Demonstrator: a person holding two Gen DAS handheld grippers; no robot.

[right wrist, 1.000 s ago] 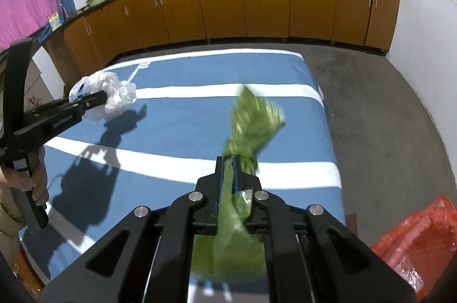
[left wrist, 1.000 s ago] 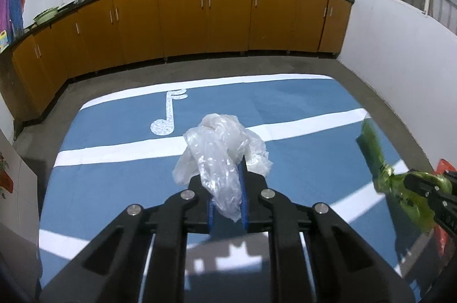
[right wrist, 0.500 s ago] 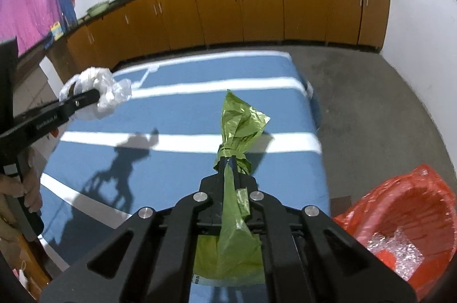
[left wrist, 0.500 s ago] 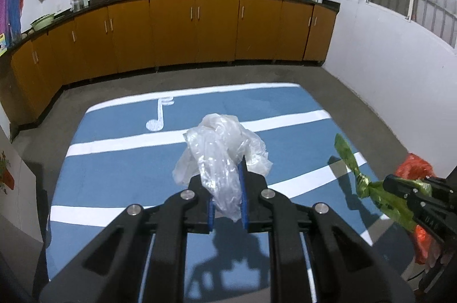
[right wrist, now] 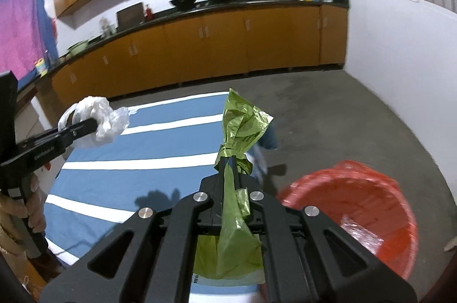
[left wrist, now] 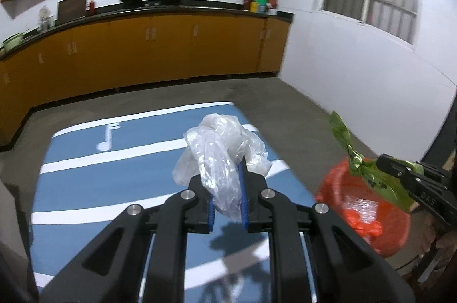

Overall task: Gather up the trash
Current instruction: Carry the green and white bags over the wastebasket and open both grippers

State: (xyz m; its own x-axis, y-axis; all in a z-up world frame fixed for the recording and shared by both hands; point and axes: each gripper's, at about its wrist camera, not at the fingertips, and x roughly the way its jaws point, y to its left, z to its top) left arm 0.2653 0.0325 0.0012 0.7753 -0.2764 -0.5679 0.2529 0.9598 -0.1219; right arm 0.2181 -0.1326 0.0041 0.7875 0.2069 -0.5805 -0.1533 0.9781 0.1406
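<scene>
Holding a green wrapper clamped, the right gripper is nearest the red bin at its lower right, while the left gripper pinches a clear plastic bag.

Thin, crinkled clear plastic bag; matt green plastic wrapper; glossy red bin liner; rough grey concrete floor; glossy wooden cabinets.

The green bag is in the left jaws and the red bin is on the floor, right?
Not quite. The green bag is clamped in the right gripper, as the right wrist view shows; the left gripper holds the clear bag. The red bin is on the floor.
</scene>
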